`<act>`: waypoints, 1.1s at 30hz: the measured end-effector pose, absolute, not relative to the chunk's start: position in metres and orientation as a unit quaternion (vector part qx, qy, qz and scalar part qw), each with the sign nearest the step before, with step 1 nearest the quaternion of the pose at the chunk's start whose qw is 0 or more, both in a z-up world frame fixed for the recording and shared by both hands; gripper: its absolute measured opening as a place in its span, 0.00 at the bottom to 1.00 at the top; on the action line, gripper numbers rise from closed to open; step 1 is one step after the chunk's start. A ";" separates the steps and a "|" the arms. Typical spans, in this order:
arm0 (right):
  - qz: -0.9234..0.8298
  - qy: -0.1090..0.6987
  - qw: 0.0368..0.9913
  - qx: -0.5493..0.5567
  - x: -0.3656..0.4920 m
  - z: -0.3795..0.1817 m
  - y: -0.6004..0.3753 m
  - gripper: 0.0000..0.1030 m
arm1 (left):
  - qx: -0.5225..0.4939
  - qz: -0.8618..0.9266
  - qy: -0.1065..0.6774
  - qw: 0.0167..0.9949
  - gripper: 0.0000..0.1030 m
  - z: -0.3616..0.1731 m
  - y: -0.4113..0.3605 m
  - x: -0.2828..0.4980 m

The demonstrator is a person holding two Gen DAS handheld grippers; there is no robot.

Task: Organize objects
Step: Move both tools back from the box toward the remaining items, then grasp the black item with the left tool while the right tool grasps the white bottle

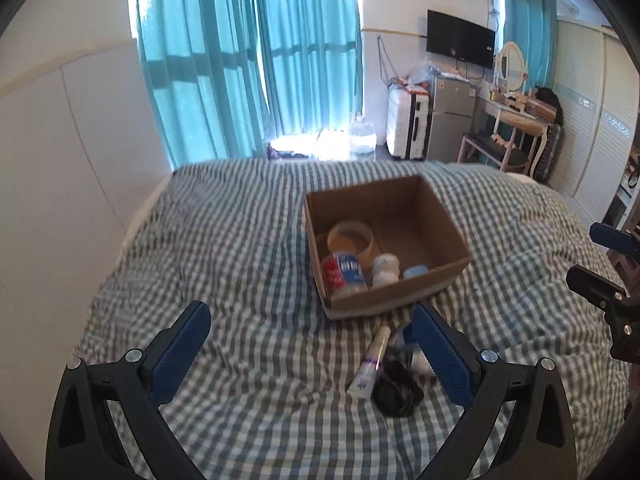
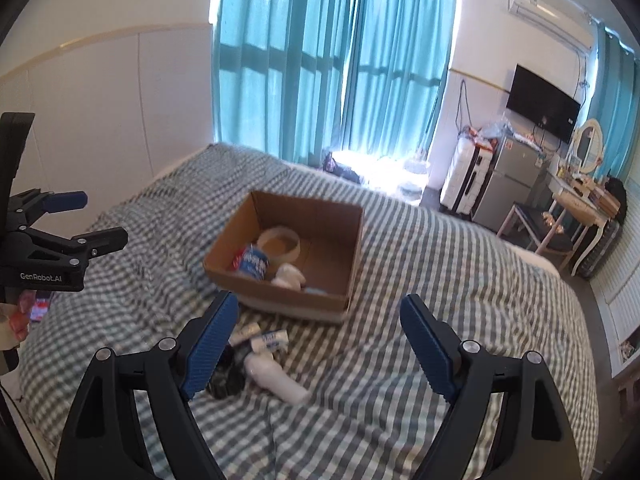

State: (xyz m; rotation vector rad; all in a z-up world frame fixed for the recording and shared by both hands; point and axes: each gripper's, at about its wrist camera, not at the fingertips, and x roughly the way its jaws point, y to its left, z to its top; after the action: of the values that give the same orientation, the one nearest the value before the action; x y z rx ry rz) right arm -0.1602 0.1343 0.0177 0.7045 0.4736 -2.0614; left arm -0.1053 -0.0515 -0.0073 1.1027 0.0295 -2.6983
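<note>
Left wrist view first: your left gripper (image 1: 310,322) hangs wide open over the checked bed (image 1: 240,248), nothing between the pads. The box (image 1: 400,292) sits ahead and a touch right, already holding a tape roll (image 1: 351,236), a bottle (image 1: 346,272), a white lump (image 1: 385,269) and something pale blue (image 1: 416,271). Just this side of the box lie the leftovers: a tube (image 1: 370,360), long axis running from you toward the box, and a dark bundle (image 1: 396,388) touching it, both tucked against your right-hand finger (image 1: 440,356). Over to the right wrist view: your right gripper (image 2: 314,314) is spread wide and empty too. Here the pile lies at the left finger (image 2: 210,344), partly behind it: two small tubes (image 2: 264,338), the dark bundle (image 2: 226,376) and a white bottle (image 2: 276,376) slanting down to the right. The box (image 2: 280,300) is just beyond. My read: the pile sits between your two hands, near both, so either can take the next piece, and you'd want to swing inward and square the pads across its long axis.
</note>
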 end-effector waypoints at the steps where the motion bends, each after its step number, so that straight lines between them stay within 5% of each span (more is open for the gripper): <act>1: -0.827 0.190 0.441 0.292 -0.163 0.007 0.134 0.81 | 0.383 -0.917 0.011 0.111 1.00 -0.020 -0.050 -0.107; 14: -0.780 0.230 0.445 0.374 -0.188 -0.120 0.105 0.81 | 0.473 -0.874 0.049 0.100 1.00 -0.154 -0.012 -0.117; 25: -0.764 0.193 0.442 0.428 -0.213 -0.144 0.107 0.81 | 0.529 -0.846 0.022 0.062 0.99 -0.202 0.023 -0.139; 27: -0.763 0.198 0.441 0.429 -0.212 -0.146 0.106 0.81 | 0.534 -0.843 0.032 0.056 0.87 -0.206 0.021 -0.140; 30: -0.760 0.210 0.443 0.427 -0.208 -0.146 0.102 0.81 | 0.544 -0.836 0.058 0.029 0.54 -0.210 0.019 -0.143; 33: -0.758 0.223 0.445 0.422 -0.204 -0.146 0.097 0.81 | 0.542 -0.838 0.064 0.020 0.47 -0.206 0.019 -0.141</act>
State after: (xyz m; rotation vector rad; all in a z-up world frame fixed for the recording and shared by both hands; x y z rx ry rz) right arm -0.2045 0.0968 -0.1455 1.0449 0.5519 -1.8782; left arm -0.1409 0.0193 -0.2064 1.6795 0.1975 -2.5990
